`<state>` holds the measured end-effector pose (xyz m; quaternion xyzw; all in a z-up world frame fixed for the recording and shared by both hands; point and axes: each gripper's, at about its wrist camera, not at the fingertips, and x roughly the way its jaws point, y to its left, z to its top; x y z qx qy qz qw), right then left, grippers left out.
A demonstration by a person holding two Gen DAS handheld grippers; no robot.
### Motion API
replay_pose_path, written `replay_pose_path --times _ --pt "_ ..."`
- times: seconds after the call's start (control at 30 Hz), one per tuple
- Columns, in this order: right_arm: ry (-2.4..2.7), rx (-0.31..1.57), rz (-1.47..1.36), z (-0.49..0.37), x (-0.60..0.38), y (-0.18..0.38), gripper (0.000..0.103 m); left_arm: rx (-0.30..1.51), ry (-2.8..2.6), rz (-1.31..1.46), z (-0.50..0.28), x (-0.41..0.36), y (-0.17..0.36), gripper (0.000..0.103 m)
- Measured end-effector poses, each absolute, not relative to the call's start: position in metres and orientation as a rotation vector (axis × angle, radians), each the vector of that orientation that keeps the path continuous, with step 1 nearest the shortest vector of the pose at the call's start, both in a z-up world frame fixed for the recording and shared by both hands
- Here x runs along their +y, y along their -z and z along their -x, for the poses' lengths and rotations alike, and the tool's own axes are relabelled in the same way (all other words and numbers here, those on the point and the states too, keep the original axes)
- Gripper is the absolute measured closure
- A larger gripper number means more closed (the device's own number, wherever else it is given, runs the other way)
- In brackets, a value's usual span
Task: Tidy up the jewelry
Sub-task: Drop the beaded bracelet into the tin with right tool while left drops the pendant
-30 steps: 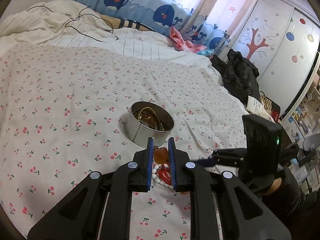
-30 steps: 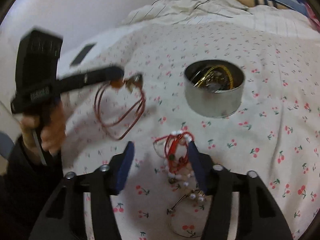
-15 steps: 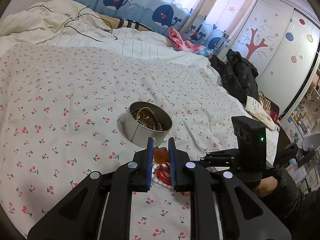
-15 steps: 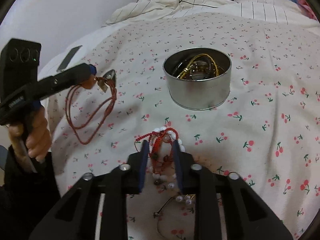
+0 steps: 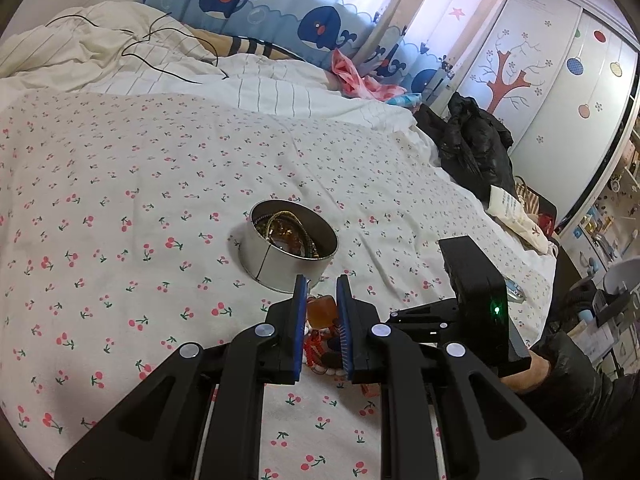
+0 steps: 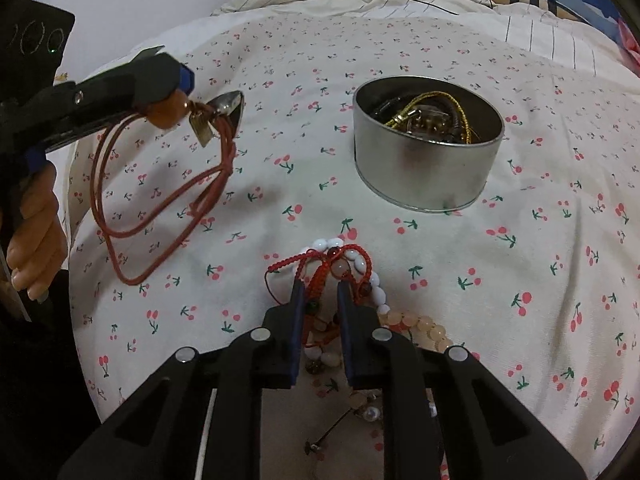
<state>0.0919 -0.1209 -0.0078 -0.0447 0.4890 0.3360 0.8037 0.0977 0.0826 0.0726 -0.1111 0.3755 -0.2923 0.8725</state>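
Jewelry split three ways: some in the round silver metal tin (image 6: 428, 160), some in a loose pile on the white cherry-print bedsheet (image 6: 540, 280), one piece held up in the air. Tin stands upright on the sheet, lid off, with gold chain and dark pieces coiled inside.

Left gripper (image 5: 322, 300) narrow, pads clamped on the amber-orange stone pendant (image 5: 320, 310). In the right wrist view the pendant's brown-red cord necklace (image 6: 160, 208) hangs in loops below the fingers, clear of the sheet, a small metal tag and a silvery pointed piece beside the stone. Person's hand (image 6: 34, 236) grips that handle at left edge.

Right gripper (image 6: 319, 296) tilted down into the pile, jaws narrow, red braided cord bracelet (image 6: 320, 264) between the pads; cord strands run up against both pads. White oval bead bracelet (image 6: 360, 268) curls around the fingertips, touching the red cord. Pale peach bead strand (image 6: 424, 330) lies just right of the right finger. Small pearls and a thin dark pin lie lower, partly hidden by the gripper body.

Pile sits near the tin, on the camera side, not touching it. Background: striped white duvet (image 5: 256, 84) with black cable on it, whale-print curtain (image 5: 320, 28), black jacket (image 5: 476, 144) at bed edge.
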Motion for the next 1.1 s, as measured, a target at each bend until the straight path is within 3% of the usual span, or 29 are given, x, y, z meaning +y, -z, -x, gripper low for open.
replay_pose_path --times 0.1,0.3,0.8,1.1 --pt "-0.725 1.038 0.113 -0.090 -0.116 0.007 0.095 0.785 0.611 0.231 -0.097 0.083 -0.073 0.089" --pt "-0.754 1.038 0.071 -0.090 -0.107 0.005 0.095 0.786 0.601 0.242 -0.099 0.086 -0.073 0.089" --pt "-0.843 1.010 -0.416 -0.118 -0.177 -0.019 0.095 0.785 0.612 0.259 -0.105 0.086 -0.071 0.089" --pt "-0.832 0.999 -0.424 -0.120 -0.184 -0.024 0.095 0.777 0.637 0.246 -0.109 0.077 -0.073 0.089"
